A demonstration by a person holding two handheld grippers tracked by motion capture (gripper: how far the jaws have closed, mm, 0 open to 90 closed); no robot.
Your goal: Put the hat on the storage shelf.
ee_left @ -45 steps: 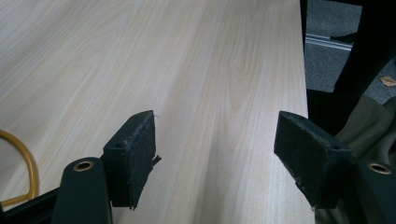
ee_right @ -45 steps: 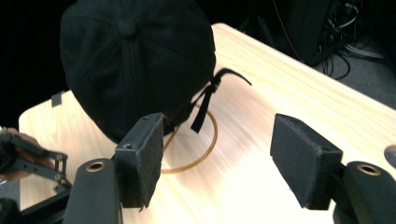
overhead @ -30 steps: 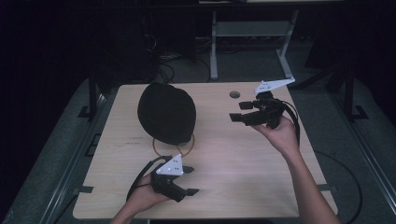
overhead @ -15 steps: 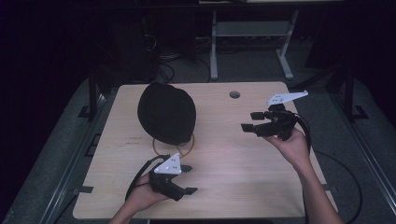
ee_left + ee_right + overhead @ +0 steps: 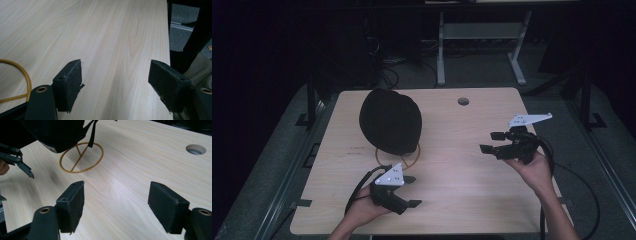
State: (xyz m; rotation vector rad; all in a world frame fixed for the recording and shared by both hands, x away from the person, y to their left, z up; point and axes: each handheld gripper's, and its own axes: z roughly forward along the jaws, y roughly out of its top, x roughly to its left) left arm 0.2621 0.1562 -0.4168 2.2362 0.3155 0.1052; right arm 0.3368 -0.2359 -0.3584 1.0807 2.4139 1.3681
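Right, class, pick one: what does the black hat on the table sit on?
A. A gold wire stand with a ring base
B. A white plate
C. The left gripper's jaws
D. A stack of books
A: the black hat rests on a gold wire stand whose ring base lies flat on the wooden table.

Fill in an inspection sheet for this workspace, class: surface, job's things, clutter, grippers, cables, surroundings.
Surface: pale wood table, round hole near the far edge.
Job's things: black hat on a yellow wire stand.
Clutter: nothing seen.
Grippers: left gripper low over the near edge, jaws open; right gripper held above the table, jaws open, both empty.
Cables: black cable loops off the right gripper.
Surroundings: dark room, metal frame behind.
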